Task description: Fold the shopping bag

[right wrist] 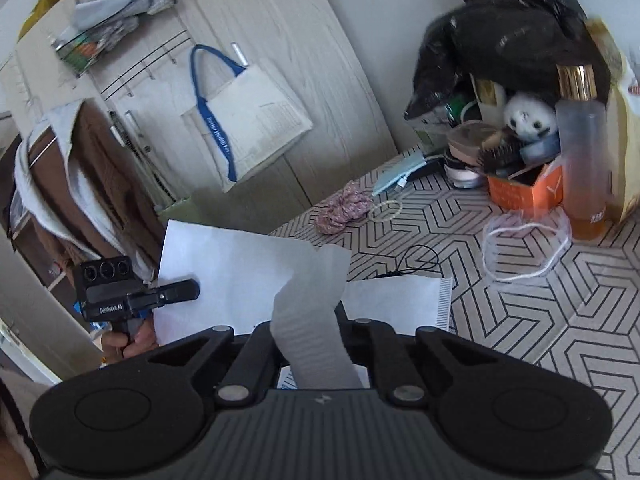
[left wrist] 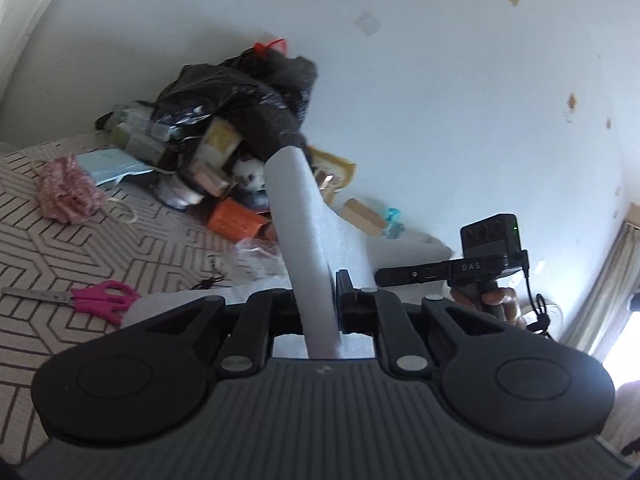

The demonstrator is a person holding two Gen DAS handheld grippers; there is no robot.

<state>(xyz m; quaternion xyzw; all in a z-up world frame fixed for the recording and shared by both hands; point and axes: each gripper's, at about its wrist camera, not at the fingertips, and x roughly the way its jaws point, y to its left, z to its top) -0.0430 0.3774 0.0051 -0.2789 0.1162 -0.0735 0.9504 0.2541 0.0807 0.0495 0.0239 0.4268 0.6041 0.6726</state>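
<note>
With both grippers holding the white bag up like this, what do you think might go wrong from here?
1. Each gripper, left and right, seems to pinch only a narrow strip of the bag, so it may slip out.
2. The scissors and black cord lie close by; the bag could land on or snag them when lowered.
3. The tall bottle stands near enough that a swing might topple it.
</note>
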